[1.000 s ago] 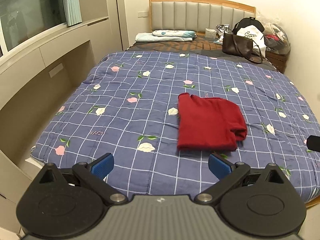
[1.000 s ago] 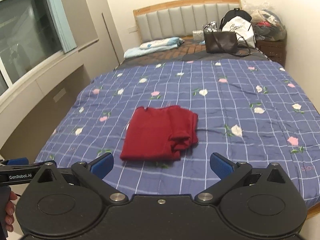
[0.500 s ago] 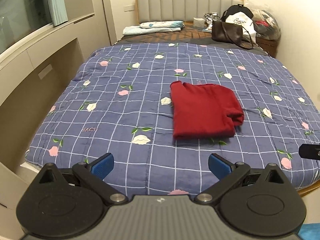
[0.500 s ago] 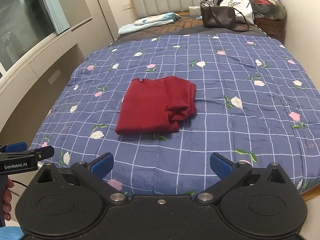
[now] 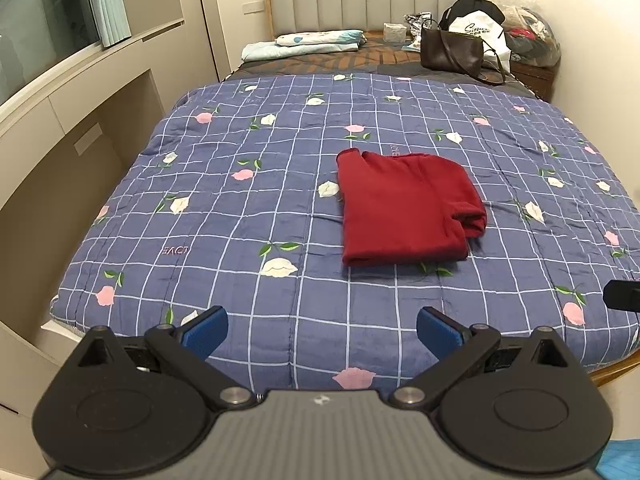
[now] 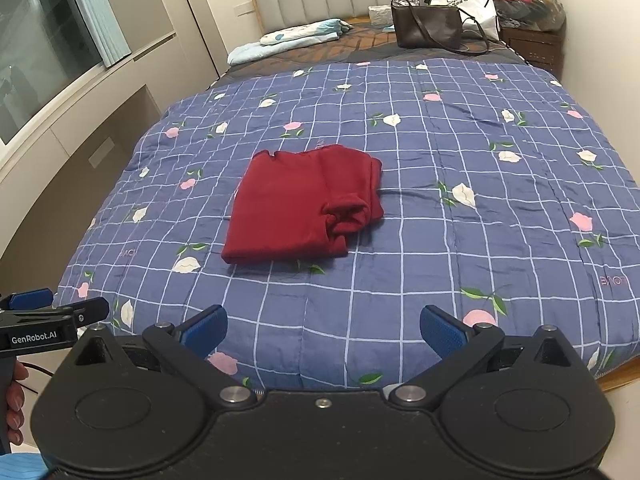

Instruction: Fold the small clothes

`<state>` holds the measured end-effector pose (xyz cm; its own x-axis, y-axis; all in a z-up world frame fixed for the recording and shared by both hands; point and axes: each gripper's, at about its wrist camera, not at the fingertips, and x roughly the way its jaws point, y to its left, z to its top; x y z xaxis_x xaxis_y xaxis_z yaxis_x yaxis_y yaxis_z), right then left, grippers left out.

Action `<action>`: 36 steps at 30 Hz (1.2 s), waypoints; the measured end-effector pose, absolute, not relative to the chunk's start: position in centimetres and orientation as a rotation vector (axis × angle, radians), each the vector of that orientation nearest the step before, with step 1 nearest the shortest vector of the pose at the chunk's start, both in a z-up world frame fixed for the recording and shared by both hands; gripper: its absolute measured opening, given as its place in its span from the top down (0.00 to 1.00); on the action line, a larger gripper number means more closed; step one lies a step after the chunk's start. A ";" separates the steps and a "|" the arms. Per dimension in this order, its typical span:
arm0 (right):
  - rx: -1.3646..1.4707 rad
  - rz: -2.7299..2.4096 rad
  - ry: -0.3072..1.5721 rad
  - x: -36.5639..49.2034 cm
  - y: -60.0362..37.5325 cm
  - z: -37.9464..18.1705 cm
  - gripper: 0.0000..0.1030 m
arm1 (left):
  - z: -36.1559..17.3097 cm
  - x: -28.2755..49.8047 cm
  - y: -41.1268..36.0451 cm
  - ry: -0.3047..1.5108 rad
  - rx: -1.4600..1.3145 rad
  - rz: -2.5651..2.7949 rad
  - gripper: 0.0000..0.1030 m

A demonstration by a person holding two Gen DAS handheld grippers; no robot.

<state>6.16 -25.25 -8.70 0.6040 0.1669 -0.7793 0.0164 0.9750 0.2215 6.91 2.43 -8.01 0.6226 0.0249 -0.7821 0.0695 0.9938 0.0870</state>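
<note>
Red sweater (image 5: 404, 208) lies folded mid-quilt (image 5: 248, 216) on the bed (brown handbag (image 5: 450, 53) near the headboard), while left tool (image 5: 322, 330) and right tool (image 6: 323, 330) hover wide, empty, at the foot.

Each gripper was black plastic, with two round discs at the base and silver screws at the joints. The left gripper (image 5: 322, 330) and the right gripper (image 6: 323, 330) both had blue ribbed pads (image 6: 205, 329) on the fingers. One side carried white letters "GenRobot.AI" (image 6: 34, 339).
</note>
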 end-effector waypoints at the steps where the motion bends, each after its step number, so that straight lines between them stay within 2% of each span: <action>1: 0.214 0.089 0.921 6.1 -25.2 -8.7 0.01 | -8.0 6.9 2.5 0.901 0.113 -0.025 0.00; 36: 0.229 0.070 0.897 5.0 -25.4 -8.0 0.01 | -7.6 6.0 2.4 0.890 0.141 0.005 0.00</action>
